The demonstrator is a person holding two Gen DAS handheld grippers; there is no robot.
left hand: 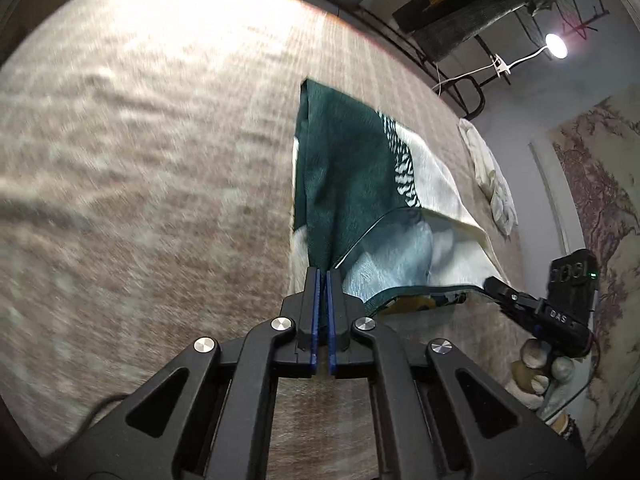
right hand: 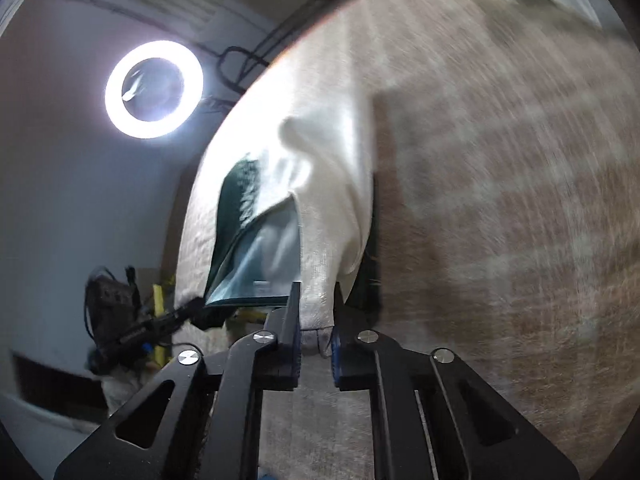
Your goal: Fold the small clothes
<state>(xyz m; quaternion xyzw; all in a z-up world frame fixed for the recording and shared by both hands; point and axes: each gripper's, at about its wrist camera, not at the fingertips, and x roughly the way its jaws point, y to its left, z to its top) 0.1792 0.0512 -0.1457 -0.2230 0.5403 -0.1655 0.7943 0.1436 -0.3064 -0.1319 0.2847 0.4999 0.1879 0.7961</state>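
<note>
A small garment (left hand: 352,184), dark green with a cream part and a striped band, hangs lifted off a brownish woven surface (left hand: 160,160). My left gripper (left hand: 323,274) is shut on its green edge. My right gripper (right hand: 316,292) is shut on a bunched cream corner of the same garment (right hand: 320,184). The right gripper also shows in the left wrist view (left hand: 496,284) at the garment's right corner. The left gripper shows in the right wrist view (right hand: 192,304) at the green corner. The cloth stretches between the two grippers.
A second crumpled cream cloth (left hand: 492,176) lies near the surface's right edge. A ring lamp (right hand: 154,88) shines at the left. A small lamp (left hand: 557,46) and dark shelves (left hand: 472,8) stand beyond the far edge.
</note>
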